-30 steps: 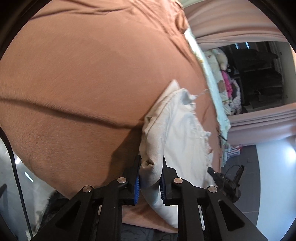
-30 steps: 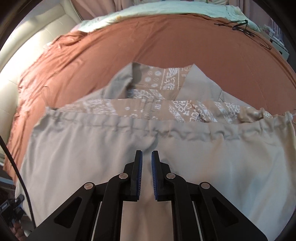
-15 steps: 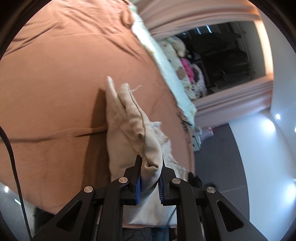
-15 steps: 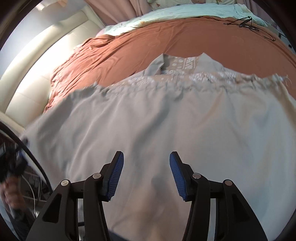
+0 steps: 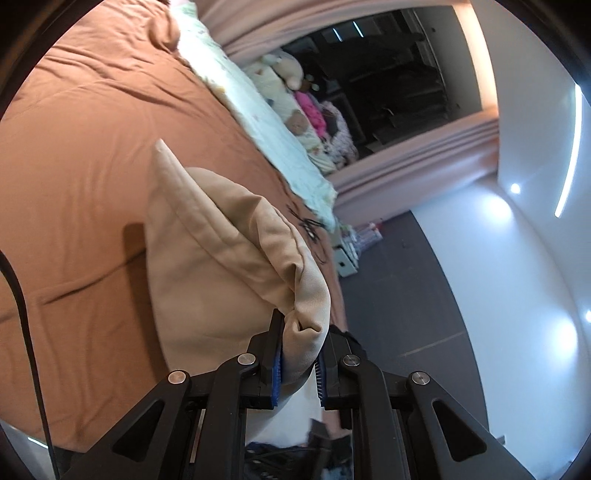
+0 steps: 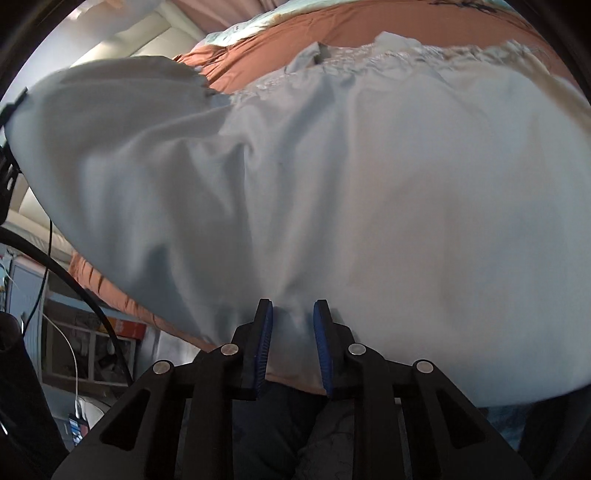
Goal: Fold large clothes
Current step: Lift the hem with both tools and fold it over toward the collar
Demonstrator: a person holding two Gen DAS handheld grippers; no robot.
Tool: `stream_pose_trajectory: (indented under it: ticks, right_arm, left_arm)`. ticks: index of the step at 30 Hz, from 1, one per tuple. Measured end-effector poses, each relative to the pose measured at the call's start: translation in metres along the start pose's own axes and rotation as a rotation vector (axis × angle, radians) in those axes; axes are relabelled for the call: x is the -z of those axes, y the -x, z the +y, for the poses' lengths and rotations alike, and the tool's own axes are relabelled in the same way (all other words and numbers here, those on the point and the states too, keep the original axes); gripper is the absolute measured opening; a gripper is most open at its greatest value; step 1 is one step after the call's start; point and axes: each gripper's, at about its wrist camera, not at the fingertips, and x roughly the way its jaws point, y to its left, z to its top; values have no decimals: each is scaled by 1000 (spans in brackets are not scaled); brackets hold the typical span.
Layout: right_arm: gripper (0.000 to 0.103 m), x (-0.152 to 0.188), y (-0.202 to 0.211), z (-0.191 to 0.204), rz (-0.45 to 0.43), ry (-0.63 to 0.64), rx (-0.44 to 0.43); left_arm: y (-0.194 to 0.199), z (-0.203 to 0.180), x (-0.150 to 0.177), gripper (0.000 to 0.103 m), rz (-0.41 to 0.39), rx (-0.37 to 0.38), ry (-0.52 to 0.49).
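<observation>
A large pale beige garment (image 6: 332, 177) with a patterned lining lies spread over the rust-brown bed cover (image 6: 332, 33). My left gripper (image 5: 300, 354) is shut on a bunched edge of the garment (image 5: 221, 258) and holds it raised above the bed. My right gripper (image 6: 291, 343) is narrowed around the near hem of the garment, with cloth bunched between its blue pads (image 6: 266, 343). The far end of the garment shows a gathered hem (image 6: 443, 55).
The bed cover (image 5: 81, 147) fills the left wrist view, with a pale green quilt (image 5: 258, 110) along its far side. Stuffed toys and clutter (image 5: 317, 114) lie beyond. A dark floor (image 5: 424, 295) is to the right. A black cable (image 6: 74, 280) hangs at left.
My left gripper has lifted and swung right with the garment edge. My right gripper opened wide, dropped back to the near hem, and has narrowed on the cloth.
</observation>
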Motion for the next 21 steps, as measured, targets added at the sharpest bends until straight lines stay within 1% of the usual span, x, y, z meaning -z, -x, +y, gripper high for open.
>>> stream_pose_trajectory:
  ticks: [3,6,11,16,19,21]
  right_arm:
    - [20,2,-2,-9,-10,-23,-23]
    - [20,8,0,-8,-16,-30,-37]
    - [20,14,2,-16,-20,-49,-69]
    - [19,19,8,-25,-29,-62,-101]
    - [20,25,24,-34,-42,-68,-125]
    - [20,30,40,-46,-58,-89,-150]
  left_arm:
    - [-14,-13,2,14,26,21,-15]
    - [-28,-30,5,14,56,42,-39]
    - [-58,-58,14,14,121,89,-80]
    - [-106,-81,23,14,203,140,-104]
    - [-139,-90,31,14,258,168,-104]
    - [-160,-93,41,14,295,167,-110]
